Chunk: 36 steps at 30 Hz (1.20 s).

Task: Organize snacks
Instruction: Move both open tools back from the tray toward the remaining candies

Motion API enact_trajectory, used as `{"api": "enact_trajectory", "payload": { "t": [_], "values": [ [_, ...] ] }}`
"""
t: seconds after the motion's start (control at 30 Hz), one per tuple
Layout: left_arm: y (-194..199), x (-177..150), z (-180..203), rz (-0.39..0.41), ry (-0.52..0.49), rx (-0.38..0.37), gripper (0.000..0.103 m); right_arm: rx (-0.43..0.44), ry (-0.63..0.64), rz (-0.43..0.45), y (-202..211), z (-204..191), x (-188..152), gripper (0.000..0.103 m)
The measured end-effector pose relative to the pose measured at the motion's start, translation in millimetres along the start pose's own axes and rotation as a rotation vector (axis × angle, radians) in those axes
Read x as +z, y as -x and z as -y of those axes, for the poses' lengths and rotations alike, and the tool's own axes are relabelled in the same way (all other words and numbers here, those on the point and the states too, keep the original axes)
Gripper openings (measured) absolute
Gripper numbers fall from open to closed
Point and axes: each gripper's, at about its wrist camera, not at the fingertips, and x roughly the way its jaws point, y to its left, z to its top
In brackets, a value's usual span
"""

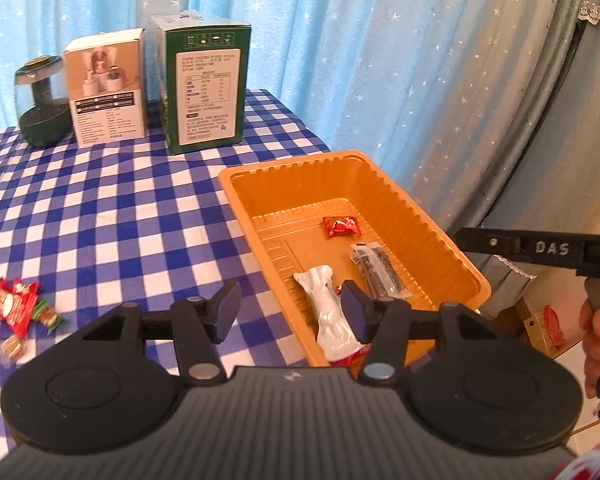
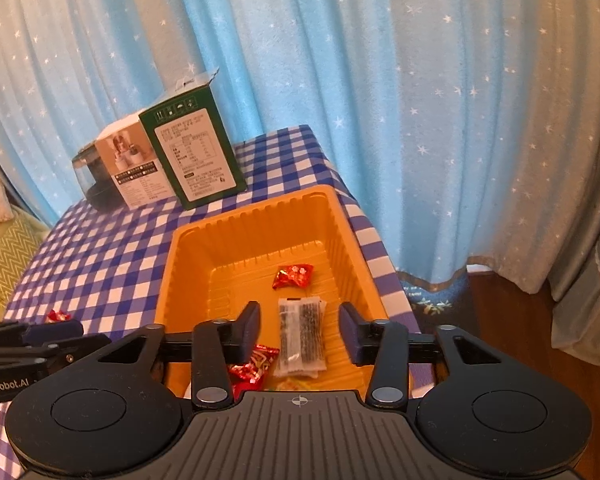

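An orange plastic tray (image 1: 432, 216) sits on the checked table and holds a red candy (image 1: 341, 225), a clear packet of dark sticks (image 1: 378, 270) and a white-and-red wrapped snack (image 1: 329, 314). My left gripper (image 1: 290, 312) is open and empty over the tray's near left rim, its right finger beside the white snack. Loose red, green and tan candies (image 1: 18, 306) lie on the cloth at the left. My right gripper (image 2: 300, 330) is open and empty above the tray (image 2: 188, 256), over the dark stick packet (image 2: 302, 330), with the red candy (image 2: 293, 275) beyond it.
A green box (image 1: 204, 84), a white box (image 1: 108, 88) and a dark glass-domed device (image 1: 40, 102) stand at the table's back. Blue star curtains hang behind. The table edge drops off just right of the tray. A red packet (image 2: 254, 366) lies in the tray's near corner.
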Motion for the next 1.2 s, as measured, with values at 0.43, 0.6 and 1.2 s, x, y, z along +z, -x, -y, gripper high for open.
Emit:
{"api": "enact_trajectory", "payload": {
  "t": [0.43,0.6,1.2],
  "values": [
    [80,-32,-8,0.069,0.035,0.068,0.069,0.047,-0.004,0.037,64,-43,-23,0.06],
    [109,-50,-13,0.097,0.044,0.093,0.075,0.078,0.023,0.036,78,-72,-37,0.064],
    [178,-107,-66,0.121,0.103,0.191,0.083,0.18,0.116,-0.028,79,-159,-90,0.067]
  ]
}}
